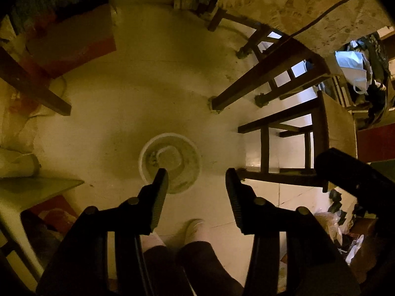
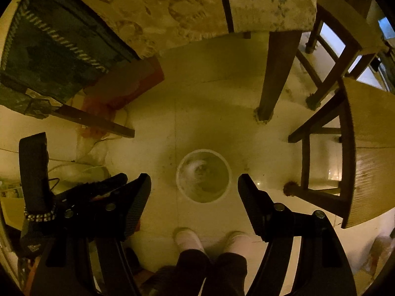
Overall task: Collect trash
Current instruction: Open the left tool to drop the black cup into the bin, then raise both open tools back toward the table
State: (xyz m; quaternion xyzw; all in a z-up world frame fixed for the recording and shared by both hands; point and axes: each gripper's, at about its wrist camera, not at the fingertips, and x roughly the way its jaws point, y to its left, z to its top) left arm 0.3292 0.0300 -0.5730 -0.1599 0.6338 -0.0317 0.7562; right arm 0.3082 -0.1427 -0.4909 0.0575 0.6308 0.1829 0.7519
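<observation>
A white round bin point(image 1: 172, 162) stands on the pale floor, seen from above, with some trash inside. It also shows in the right wrist view point(image 2: 203, 176). My left gripper point(image 1: 196, 181) is open and empty, high above the floor, its left finger over the bin's rim. My right gripper point(image 2: 193, 187) is open and empty, hovering over the bin. The left gripper's body point(image 2: 34, 172) shows at the left of the right wrist view, and the right gripper's body point(image 1: 353, 172) at the right of the left wrist view.
A table with a patterned cloth point(image 2: 172, 7) stands behind the bin, its dark leg point(image 2: 271, 79) to the right. Wooden chairs point(image 1: 284, 128) stand to the right. A red box point(image 1: 74, 42) sits at the left. Bags and clutter point(image 1: 345, 222) lie at the lower right. The person's feet point(image 2: 212, 241) stand below the bin.
</observation>
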